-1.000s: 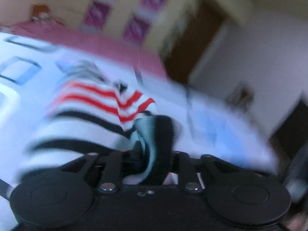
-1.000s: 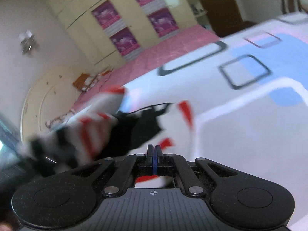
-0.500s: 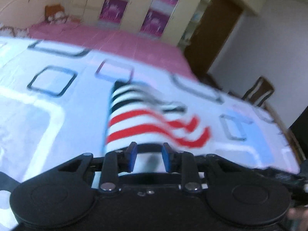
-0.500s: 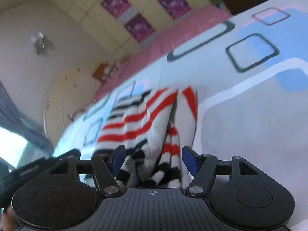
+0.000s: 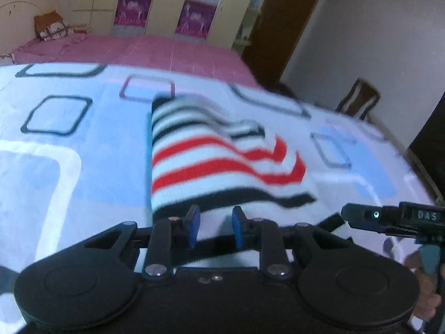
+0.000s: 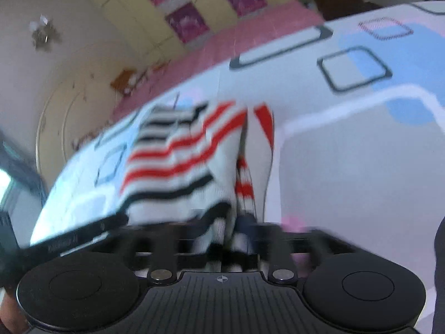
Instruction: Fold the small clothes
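A small white garment with red and black stripes (image 5: pixel 200 161) lies folded over on the patterned bedspread (image 5: pixel 69 150). My left gripper (image 5: pixel 213 226) is open, its blue-padded fingers just at the garment's near edge, holding nothing. In the right wrist view the same garment (image 6: pixel 180 167) lies in front of my right gripper (image 6: pixel 239 228), which is heavily blurred; its jaws cannot be made out. The right gripper also shows at the right of the left wrist view (image 5: pixel 389 217).
The bedspread is white and blue with outlined squares. A pink bed (image 5: pixel 133 50) with a cushion (image 5: pixel 50 26) lies beyond, then wardrobes (image 5: pixel 167 2), a brown door (image 5: pixel 281 27) and a wooden chair (image 5: pixel 358 100) at right.
Both grippers let go of the garment, which dropped flat on the bedspread. The left gripper opened and drew back slightly. The right gripper opened half a second ago and is blurred by motion now.
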`<action>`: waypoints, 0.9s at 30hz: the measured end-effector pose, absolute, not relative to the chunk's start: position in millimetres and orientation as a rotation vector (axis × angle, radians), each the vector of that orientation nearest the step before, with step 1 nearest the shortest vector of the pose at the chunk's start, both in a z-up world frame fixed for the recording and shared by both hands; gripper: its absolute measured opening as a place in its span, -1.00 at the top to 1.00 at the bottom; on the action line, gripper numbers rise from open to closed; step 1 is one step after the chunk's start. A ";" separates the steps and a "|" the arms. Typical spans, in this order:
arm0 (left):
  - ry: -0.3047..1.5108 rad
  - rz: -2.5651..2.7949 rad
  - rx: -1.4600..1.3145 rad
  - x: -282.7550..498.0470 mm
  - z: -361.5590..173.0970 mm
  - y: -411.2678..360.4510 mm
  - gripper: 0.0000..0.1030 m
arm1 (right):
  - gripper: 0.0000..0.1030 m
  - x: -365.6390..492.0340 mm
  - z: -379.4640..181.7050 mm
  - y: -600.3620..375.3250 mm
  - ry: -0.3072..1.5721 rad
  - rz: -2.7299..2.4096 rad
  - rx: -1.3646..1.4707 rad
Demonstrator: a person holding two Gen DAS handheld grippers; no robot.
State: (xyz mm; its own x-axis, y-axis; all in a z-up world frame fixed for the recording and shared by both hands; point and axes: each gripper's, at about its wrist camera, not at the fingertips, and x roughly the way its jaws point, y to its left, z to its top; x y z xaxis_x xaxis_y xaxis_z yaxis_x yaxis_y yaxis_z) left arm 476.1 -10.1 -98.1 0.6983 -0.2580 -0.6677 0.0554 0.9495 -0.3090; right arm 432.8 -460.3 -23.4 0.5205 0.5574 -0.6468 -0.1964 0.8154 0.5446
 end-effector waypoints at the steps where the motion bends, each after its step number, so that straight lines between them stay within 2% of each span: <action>1: 0.762 -0.170 -0.293 476.8 -97.0 -3.6 0.55 | -0.30 437.2 -20.0 -456.3 0.904 0.467 0.413; 5: 0.759 -0.159 -0.339 494.7 -102.0 14.6 0.55 | -0.29 463.3 -23.9 -441.3 0.913 0.469 0.401; 6: 0.769 -0.157 -0.347 497.5 -104.2 17.7 0.55 | -0.22 469.5 -27.1 -436.3 0.923 0.464 0.396; 9: 0.818 -0.197 -0.386 510.7 -114.4 22.4 0.55 | 0.19 484.5 -41.3 -418.9 0.987 0.445 0.348; 10: 0.825 -0.206 -0.381 513.1 -118.3 21.6 0.55 | 0.26 485.9 -45.6 -415.1 0.999 0.443 0.333; 12: 0.826 -0.218 -0.369 513.4 -121.5 20.2 0.55 | 0.60 482.3 -48.7 -412.0 0.984 0.453 0.306; 16: 0.824 -0.299 -0.326 509.4 -113.4 4.4 0.68 | 0.69 465.8 -34.9 -417.2 0.916 0.443 0.281; 22: 0.847 -0.306 -0.180 509.7 -112.2 -30.9 0.68 | 0.69 452.7 -54.2 -431.4 0.918 0.392 0.285; 27: 0.864 -0.338 -0.201 510.2 -113.3 -21.5 0.68 | 0.69 451.2 -46.6 -432.0 0.913 0.391 0.280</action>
State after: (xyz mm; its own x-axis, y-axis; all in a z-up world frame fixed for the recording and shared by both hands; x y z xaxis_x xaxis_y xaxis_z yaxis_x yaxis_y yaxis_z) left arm 510.2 -21.5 -113.3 0.6014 -0.3699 -0.7081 0.2086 0.9283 -0.3078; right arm 451.2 -432.0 -46.6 0.5493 0.4421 -0.7091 -0.2086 0.8943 0.3959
